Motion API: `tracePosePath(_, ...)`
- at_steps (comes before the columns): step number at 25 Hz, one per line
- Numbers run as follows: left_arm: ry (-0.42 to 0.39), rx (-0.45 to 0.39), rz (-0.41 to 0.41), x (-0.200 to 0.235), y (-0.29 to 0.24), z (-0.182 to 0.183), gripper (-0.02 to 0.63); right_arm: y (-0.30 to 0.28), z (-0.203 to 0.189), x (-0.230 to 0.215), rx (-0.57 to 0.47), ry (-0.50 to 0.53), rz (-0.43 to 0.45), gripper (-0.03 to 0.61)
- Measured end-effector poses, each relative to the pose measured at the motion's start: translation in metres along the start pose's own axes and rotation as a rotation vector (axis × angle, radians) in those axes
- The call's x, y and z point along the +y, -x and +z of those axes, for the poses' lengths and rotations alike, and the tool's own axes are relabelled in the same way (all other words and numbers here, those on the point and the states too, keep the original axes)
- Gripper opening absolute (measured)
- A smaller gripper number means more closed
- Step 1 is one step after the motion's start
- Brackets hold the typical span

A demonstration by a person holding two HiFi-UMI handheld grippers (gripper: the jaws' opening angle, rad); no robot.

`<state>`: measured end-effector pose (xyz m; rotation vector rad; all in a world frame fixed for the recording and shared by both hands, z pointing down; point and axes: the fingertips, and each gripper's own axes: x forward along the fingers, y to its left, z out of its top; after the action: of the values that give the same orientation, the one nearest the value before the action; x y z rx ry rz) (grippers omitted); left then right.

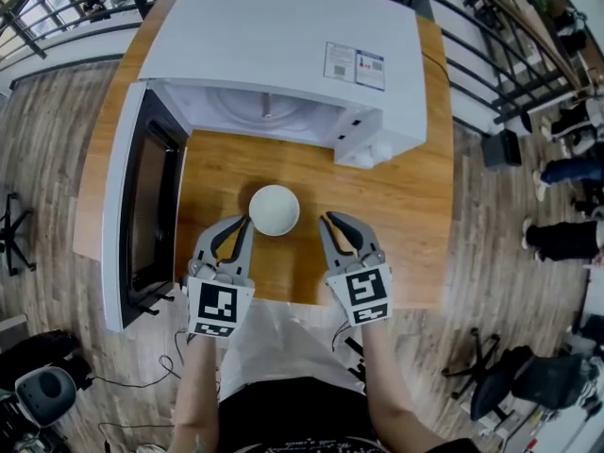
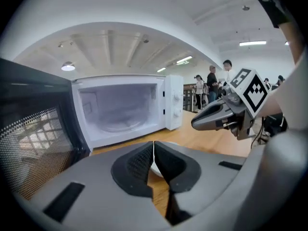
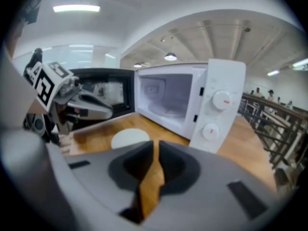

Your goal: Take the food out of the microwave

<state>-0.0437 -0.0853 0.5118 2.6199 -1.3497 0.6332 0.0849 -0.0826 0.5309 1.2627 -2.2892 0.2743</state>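
One white bowl sits on the wooden table before the single open microwave. It is flanked by the left gripper and the right gripper, both closed tight on nothing, their tips just beside its rim. Only the head view shows the label on the oven's top.

Table — smooth, lightly glossy wood; microwave shell smooth white, faintly shiny; door dark glass behind perforated mesh; bowl matt white; left gripper matt grey plastic — pads black, ribbed.
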Motion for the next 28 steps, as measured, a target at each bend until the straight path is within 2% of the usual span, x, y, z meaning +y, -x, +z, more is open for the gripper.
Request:
tracePosePath(3,0.065,-0.075,0.010,0.002,0.006,0.028,0.032,0.014,0.026,-0.010,-0.070,-0.057,-0.017,0.043)
tracePosePath(9,0.156,-0.218,0.058,0.014,0.030,0.091,0.031,0.058,0.099,-0.027,-0.278,-0.172,-0.006,0.035)
tracePosePath(12,0.209,-0.306,0.066,0.017,0.049,0.126,0.031,0.088,0.131,-0.033,-0.343,-0.148,-0.016,0.035)
tracePosePath(15,0.209,-0.369,0.074,0.018,0.072,0.156,0.031,0.122,0.157,-0.039,-0.399,-0.127,-0.039,0.035)
tracePosePath(22,0.155,-0.456,0.058,0.004,0.126,0.200,0.031,0.205,0.184,-0.046,-0.487,-0.099,-0.121,0.035)
tracePosePath(28,0.230,-0.523,0.069,-0.003,0.154,0.206,0.031,0.242,0.174,-0.040,-0.510,-0.132,-0.151,0.035)
